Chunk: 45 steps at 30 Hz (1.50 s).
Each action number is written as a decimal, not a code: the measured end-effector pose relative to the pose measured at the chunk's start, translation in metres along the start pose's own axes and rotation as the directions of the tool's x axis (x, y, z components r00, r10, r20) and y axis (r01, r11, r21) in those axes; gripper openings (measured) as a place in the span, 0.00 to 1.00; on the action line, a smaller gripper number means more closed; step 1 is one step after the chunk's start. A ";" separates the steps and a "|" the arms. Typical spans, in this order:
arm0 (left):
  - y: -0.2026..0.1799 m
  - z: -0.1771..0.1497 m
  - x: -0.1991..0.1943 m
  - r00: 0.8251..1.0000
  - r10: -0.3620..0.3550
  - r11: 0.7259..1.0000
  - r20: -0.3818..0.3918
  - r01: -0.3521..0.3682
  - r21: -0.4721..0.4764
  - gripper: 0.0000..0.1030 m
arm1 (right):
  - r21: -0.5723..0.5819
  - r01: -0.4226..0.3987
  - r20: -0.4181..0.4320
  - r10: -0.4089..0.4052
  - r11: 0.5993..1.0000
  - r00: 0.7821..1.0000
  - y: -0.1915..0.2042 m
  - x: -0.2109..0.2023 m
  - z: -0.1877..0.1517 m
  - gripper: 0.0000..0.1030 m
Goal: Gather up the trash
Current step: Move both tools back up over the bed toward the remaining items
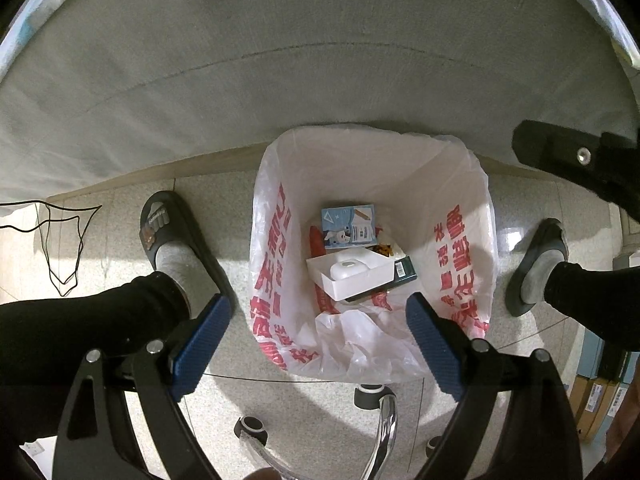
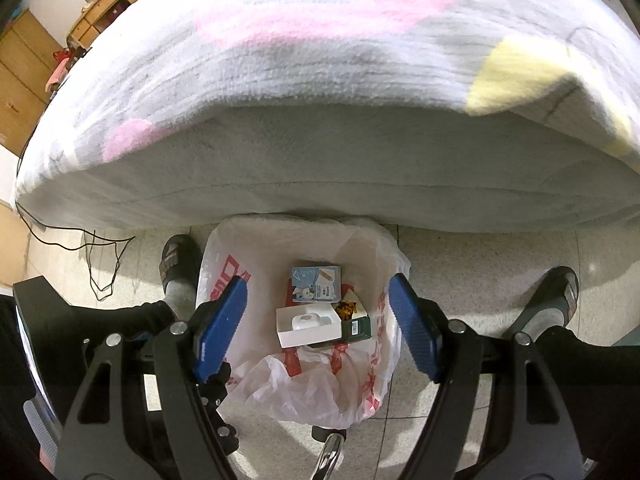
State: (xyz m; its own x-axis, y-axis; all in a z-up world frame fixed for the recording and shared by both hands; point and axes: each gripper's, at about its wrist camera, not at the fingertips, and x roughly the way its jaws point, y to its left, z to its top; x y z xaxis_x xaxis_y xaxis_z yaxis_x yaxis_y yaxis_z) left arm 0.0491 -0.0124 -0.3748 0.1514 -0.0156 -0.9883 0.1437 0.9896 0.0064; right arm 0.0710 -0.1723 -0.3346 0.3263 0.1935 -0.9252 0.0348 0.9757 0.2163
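While both jaws stand apart, empty | left hand-held gripper (image 1: 318, 344), right hand-held gripper (image 2: 316, 326) over bin bag (image 1: 472, 184) | trash inside: blue carton (image 1: 348, 226) at 12 o'clock of white tray (image 1: 352, 276) | step: drop looks done | next: seek more trash.

Dark green carton (image 1: 403, 276) mostly hidden under white open box (image 1: 352, 276). Red print on white plastic bin liner (image 1: 464, 264) partly lost in folds. Small orange-black scrap (image 1: 384, 249) too small to identify.
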 end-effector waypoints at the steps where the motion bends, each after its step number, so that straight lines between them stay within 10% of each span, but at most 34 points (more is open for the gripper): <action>1: 0.000 0.000 -0.001 1.000 -0.002 1.000 0.002 0.002 -0.001 0.85 | 0.003 0.000 0.003 0.000 1.000 1.000 -0.001 -0.003 -0.001 0.70; 27: 0.011 -0.014 -0.098 0.975 -0.060 0.996 0.213 0.071 -0.044 0.89 | 0.052 -0.021 0.194 0.011 0.998 0.981 -0.021 -0.126 -0.042 0.79; 45: 0.027 -0.008 -0.212 0.895 -0.119 0.990 0.431 0.141 -0.018 0.91 | -0.035 0.099 0.412 -0.076 0.994 0.908 -0.024 -0.239 -0.049 0.93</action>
State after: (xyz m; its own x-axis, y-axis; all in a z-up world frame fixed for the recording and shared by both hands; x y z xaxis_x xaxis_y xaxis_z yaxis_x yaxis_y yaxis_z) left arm 0.0134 0.0188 -0.1663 0.5395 -0.1935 -0.8194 0.1457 0.9800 -0.1355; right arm -0.0542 -0.2372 -0.1341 0.6832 0.0593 -0.7278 0.0339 0.9930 0.1127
